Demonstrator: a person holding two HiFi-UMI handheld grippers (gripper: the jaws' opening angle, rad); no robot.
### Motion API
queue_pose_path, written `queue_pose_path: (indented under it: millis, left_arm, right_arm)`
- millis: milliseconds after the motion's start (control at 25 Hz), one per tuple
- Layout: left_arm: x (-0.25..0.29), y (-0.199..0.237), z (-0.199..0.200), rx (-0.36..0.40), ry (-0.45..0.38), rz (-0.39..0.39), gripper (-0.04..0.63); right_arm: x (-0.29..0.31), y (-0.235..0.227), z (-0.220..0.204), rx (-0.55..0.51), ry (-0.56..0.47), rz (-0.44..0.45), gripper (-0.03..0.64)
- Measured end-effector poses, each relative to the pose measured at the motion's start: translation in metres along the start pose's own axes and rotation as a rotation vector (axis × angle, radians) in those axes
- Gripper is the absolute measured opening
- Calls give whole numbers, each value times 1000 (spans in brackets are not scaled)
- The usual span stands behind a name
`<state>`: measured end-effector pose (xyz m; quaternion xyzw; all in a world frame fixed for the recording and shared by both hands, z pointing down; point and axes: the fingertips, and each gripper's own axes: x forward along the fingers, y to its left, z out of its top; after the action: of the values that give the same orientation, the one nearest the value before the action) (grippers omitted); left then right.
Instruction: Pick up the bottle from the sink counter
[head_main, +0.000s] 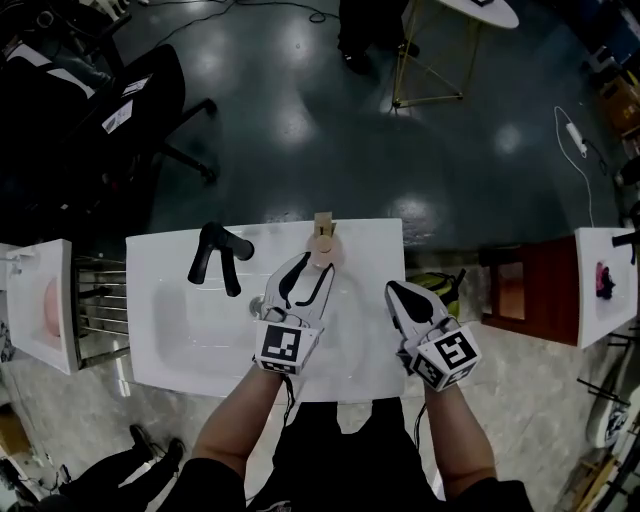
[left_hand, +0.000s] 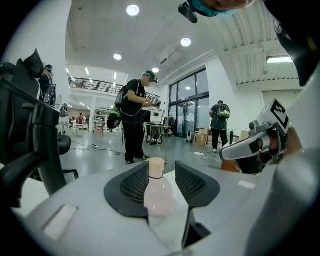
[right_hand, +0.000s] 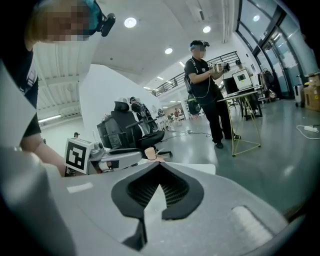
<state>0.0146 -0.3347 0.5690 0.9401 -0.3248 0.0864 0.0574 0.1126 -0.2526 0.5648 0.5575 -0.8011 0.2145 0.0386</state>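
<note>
A small pale pink bottle (head_main: 323, 243) with a beige cap stands upright at the back edge of the white sink counter (head_main: 180, 345). My left gripper (head_main: 315, 266) reaches toward it with its jaws open. In the left gripper view the bottle (left_hand: 159, 194) stands between the two dark pads, with a gap on its right side. My right gripper (head_main: 402, 293) hovers over the counter's right edge, shut with nothing in it. In the right gripper view its tips (right_hand: 159, 168) meet, and the bottle's cap (right_hand: 150, 152) shows beyond them beside the left gripper (right_hand: 117, 160).
A black faucet (head_main: 220, 256) stands at the back left above the sink basin (head_main: 215, 330). A black office chair (head_main: 110, 110) and a gold table frame (head_main: 430, 60) stand on the dark floor beyond. Another white sink (head_main: 40, 305) is at the left and a brown cabinet (head_main: 525, 290) at the right.
</note>
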Motion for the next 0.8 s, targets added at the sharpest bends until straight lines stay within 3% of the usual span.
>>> queue_pose_path:
  millis: [440, 800]
  left_arm:
    - [29, 5, -11, 48, -17, -43, 184]
    - [43, 4, -11, 38, -45, -60, 179]
  right_arm:
    - [4, -14, -11, 42, 1, -34, 0]
    - [-1, -24, -22, 41, 37, -72, 0]
